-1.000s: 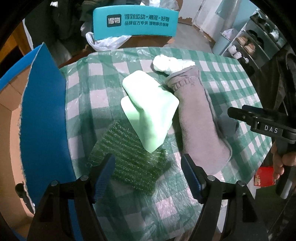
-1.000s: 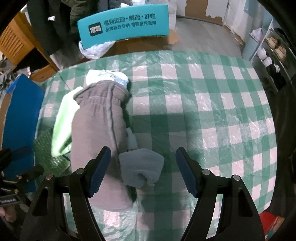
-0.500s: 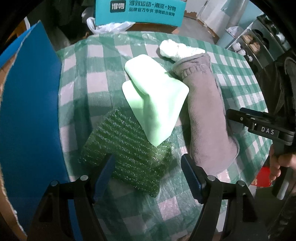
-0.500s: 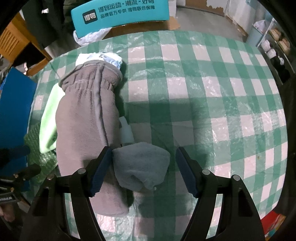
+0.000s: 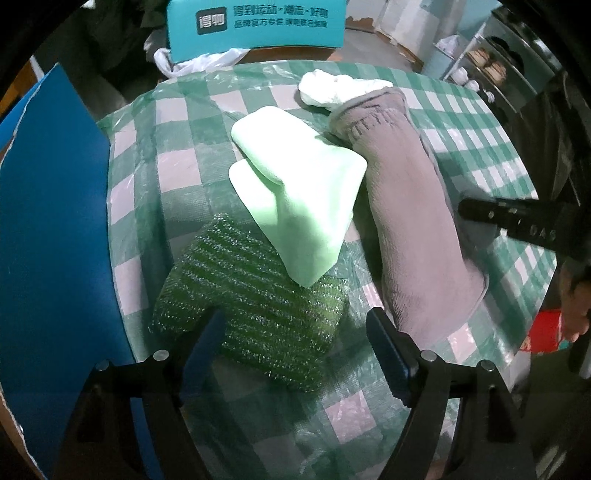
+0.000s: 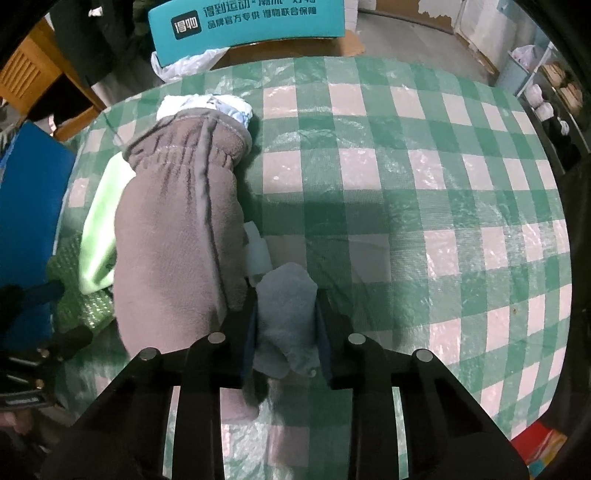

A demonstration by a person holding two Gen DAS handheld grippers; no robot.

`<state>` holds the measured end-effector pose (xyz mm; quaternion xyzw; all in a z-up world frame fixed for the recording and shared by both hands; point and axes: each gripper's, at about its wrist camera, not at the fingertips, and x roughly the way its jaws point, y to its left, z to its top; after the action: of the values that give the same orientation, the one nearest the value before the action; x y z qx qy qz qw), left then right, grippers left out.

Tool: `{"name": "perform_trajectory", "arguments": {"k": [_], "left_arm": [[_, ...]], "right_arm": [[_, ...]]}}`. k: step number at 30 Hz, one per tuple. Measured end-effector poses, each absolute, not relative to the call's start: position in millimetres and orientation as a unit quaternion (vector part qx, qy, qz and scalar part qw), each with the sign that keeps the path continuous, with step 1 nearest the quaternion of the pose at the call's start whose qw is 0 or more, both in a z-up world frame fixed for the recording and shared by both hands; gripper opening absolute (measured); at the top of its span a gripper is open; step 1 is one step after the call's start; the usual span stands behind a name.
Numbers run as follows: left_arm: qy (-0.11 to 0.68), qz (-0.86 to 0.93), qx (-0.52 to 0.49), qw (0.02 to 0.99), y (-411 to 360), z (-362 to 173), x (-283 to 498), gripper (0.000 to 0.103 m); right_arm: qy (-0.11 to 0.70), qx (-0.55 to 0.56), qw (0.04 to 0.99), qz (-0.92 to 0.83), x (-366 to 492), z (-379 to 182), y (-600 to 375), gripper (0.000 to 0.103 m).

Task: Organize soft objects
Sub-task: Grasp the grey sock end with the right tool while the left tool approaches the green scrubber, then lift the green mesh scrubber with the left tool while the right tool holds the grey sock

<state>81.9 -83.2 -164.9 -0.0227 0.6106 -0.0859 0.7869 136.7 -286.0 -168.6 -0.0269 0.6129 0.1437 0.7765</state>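
A grey fleece mitten [image 6: 177, 229] lies lengthwise on the green checked tablecloth [image 6: 406, 192]; it also shows in the left wrist view [image 5: 413, 206]. My right gripper [image 6: 286, 325] is shut on the mitten's grey thumb [image 6: 286, 314]. A pale green foam block [image 5: 303, 192] lies partly on a dark green scrubbing pad [image 5: 255, 306]. My left gripper [image 5: 295, 339] is open, its jaws on either side of the pad's near edge. A white soft object [image 5: 332, 90] lies beyond the mitten's cuff.
A blue board [image 5: 55, 229] stands along the table's left edge. A teal sign [image 5: 255, 26] and a white plastic bag [image 5: 199, 61] are beyond the far edge. Shelves [image 5: 498, 66] stand at the right. A small white piece [image 6: 256, 251] lies beside the mitten.
My right gripper moved forward and closed on the mitten's thumb. My left gripper came closer to the green pad and stayed open.
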Motion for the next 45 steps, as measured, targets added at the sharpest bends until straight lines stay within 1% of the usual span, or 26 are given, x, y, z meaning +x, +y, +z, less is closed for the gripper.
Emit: {"name": "perform_trajectory", "arguments": {"k": [7, 10, 12, 13, 15, 16, 18, 20, 21, 22, 26, 31, 32, 34, 35, 36, 37, 38, 39, 41, 43, 45], "left_arm": [[0.593, -0.089, 0.011, 0.800, -89.8, -166.9, 76.8, 0.079], [0.584, -0.084, 0.031, 0.807, -91.3, -167.4, 73.0, 0.073], [0.577, -0.077, 0.041, 0.812, -89.0, -166.9, 70.7, 0.061], [0.575, -0.074, 0.042, 0.814, -87.7, -166.5, 70.2, 0.057], [0.571, -0.064, 0.042, 0.817, -83.0, -165.7, 70.7, 0.042], [0.571, -0.062, 0.038, 0.818, -80.3, -165.3, 70.7, 0.038], [0.570, -0.056, 0.032, 0.819, -76.5, -164.9, 71.0, 0.026], [0.572, -0.053, 0.022, 0.818, -72.8, -164.4, 71.0, 0.022], [0.575, -0.055, 0.014, 0.816, -70.9, -164.4, 71.4, 0.018], [0.578, -0.057, 0.007, 0.814, -69.6, -164.6, 71.3, 0.016], [0.590, -0.065, -0.019, 0.805, -66.7, -164.6, 68.6, 0.015], [0.615, -0.091, -0.055, 0.782, -65.2, -166.7, 60.5, 0.015], [0.618, -0.091, -0.057, 0.779, -65.8, -166.5, 58.7, 0.016], [0.624, -0.094, -0.059, 0.774, -67.2, -165.6, 56.5, 0.022], [0.625, -0.095, -0.059, 0.773, -67.9, -164.1, 55.5, 0.030], [0.624, -0.096, -0.059, 0.773, -68.8, -162.4, 54.2, 0.040], [0.619, -0.098, -0.054, 0.777, -70.3, -159.5, 53.0, 0.047], [0.614, -0.096, -0.048, 0.782, -71.3, -157.8, 52.4, 0.060], [0.608, -0.091, -0.038, 0.788, -73.7, -156.0, 52.1, 0.070], [0.597, -0.085, -0.018, 0.798, -77.4, -153.5, 52.8, 0.074], [0.598, -0.085, -0.007, 0.797, -79.1, -154.8, 54.0, 0.075], [0.600, -0.085, 0.000, 0.796, -80.5, -156.9, 54.9, 0.081]], "right_arm": [[0.596, -0.019, 0.788, 0.151, 133.9, -150.2, -282.3, 0.026], [0.590, -0.015, 0.792, 0.155, 131.7, -142.7, -280.1, 0.026], [0.587, -0.012, 0.794, 0.158, 130.8, -138.5, -280.2, 0.026], [0.585, -0.011, 0.795, 0.159, 129.9, -136.6, -280.5, 0.026], [0.582, -0.009, 0.797, 0.162, 127.6, -131.7, -281.3, 0.026], [0.580, -0.009, 0.798, 0.164, 126.9, -129.9, -280.1, 0.026], [0.577, -0.007, 0.799, 0.167, 125.6, -126.3, -279.4, 0.026], [0.575, -0.006, 0.800, 0.169, 124.3, -122.4, -279.9, 0.026], [0.574, -0.005, 0.801, 0.170, 123.8, -121.3, -279.2, 0.026], [0.574, -0.005, 0.801, 0.172, 123.3, -119.9, -278.4, 0.026], [0.573, -0.005, 0.801, 0.174, 122.0, -117.6, -276.5, 0.026], [0.575, -0.003, 0.800, 0.172, 121.6, -117.3, -277.9, 0.026], [0.574, -0.003, 0.800, 0.173, 121.5, -116.9, -278.0, 0.026], [0.573, -0.003, 0.801, 0.174, 121.6, -115.9, -276.8, 0.026], [0.573, -0.003, 0.801, 0.175, 121.0, -115.5, -275.9, 0.026], [0.572, -0.003, 0.801, 0.176, 120.5, -114.8, -275.2, 0.026], [0.571, -0.003, 0.801, 0.177, 120.2, -113.7, -274.2, 0.026], [0.571, -0.003, 0.801, 0.178, 119.8, -113.0, -273.8, 0.026], [0.570, -0.004, 0.802, 0.179, 119.5, -112.4, -273.3, 0.026], [0.569, -0.004, 0.802, 0.180, 118.6, -110.8, -272.8, 0.026], [0.569, -0.003, 0.802, 0.182, 117.7, -109.6, -272.4, 0.026], [0.569, -0.002, 0.802, 0.182, 117.3, -108.6, -272.4, 0.026]]}}
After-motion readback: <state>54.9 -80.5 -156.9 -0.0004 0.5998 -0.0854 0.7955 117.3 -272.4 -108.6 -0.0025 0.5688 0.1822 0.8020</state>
